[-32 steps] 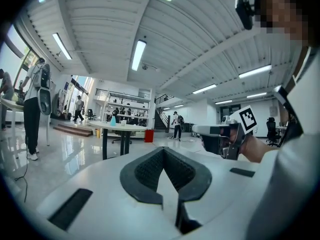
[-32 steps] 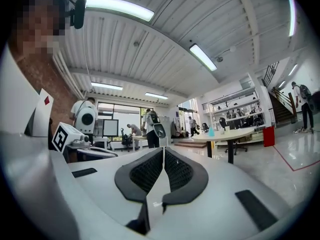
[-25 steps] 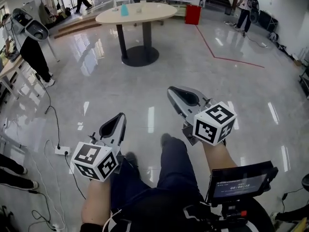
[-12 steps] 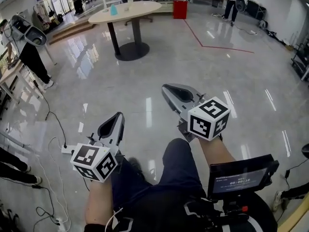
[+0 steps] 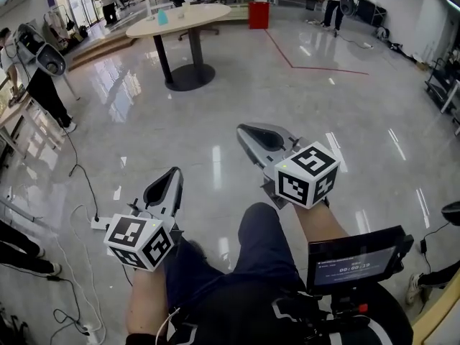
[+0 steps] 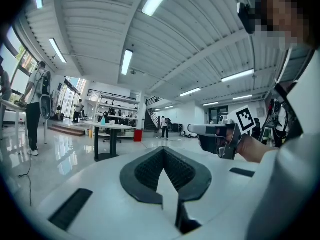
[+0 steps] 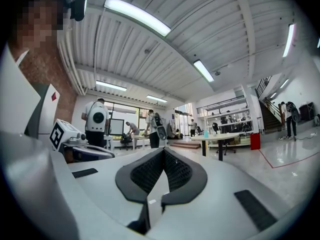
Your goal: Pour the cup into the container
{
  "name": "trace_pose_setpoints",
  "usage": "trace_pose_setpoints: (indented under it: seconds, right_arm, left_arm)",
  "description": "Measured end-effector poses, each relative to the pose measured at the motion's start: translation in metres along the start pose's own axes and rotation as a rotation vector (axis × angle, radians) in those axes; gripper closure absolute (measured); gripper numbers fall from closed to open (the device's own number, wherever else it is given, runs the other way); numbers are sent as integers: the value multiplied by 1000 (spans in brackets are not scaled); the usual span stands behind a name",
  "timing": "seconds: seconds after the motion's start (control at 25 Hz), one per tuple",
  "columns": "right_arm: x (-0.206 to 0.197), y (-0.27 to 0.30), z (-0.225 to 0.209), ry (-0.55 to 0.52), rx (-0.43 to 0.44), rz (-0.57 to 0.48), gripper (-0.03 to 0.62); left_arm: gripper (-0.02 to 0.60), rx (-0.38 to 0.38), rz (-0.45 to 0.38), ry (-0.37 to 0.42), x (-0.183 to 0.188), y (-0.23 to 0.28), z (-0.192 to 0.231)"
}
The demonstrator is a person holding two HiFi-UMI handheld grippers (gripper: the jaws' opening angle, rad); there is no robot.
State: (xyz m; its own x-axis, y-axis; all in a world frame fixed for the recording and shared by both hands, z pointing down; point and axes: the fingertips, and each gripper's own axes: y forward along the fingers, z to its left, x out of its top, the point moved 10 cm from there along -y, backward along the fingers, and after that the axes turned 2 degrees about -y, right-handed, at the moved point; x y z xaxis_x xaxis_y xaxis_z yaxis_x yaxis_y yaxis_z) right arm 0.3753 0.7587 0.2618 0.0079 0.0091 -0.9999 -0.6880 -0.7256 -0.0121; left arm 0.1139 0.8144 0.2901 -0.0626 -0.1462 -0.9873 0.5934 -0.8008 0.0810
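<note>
You hold the left gripper (image 5: 171, 181) and right gripper (image 5: 249, 132) over the shiny floor (image 5: 230, 99); a table (image 5: 180, 19) stands well ahead.

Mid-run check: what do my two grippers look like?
The left gripper and right gripper are light grey tapered shells with dark ribbed pads. Each carries a white cube of black square markers. No sleeves show; the trousers are dark.

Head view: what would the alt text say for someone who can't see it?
Looking down from a person's head, the left gripper and right gripper are held out level above a glossy floor, both with jaws shut and empty. A round table stands far ahead across the hall.
</note>
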Motion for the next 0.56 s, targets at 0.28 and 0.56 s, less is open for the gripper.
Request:
trace_pose_setpoints:
  seconds: [0.28, 0.56]
  right_arm:
    - [-4, 13, -8, 1, 5, 5, 589]
    - [-9, 18, -5, 2, 4, 18, 589]
  left_arm:
    - [583, 31, -9, -4, 2, 3, 14]
    - [583, 44, -2, -19, -1, -1, 24]
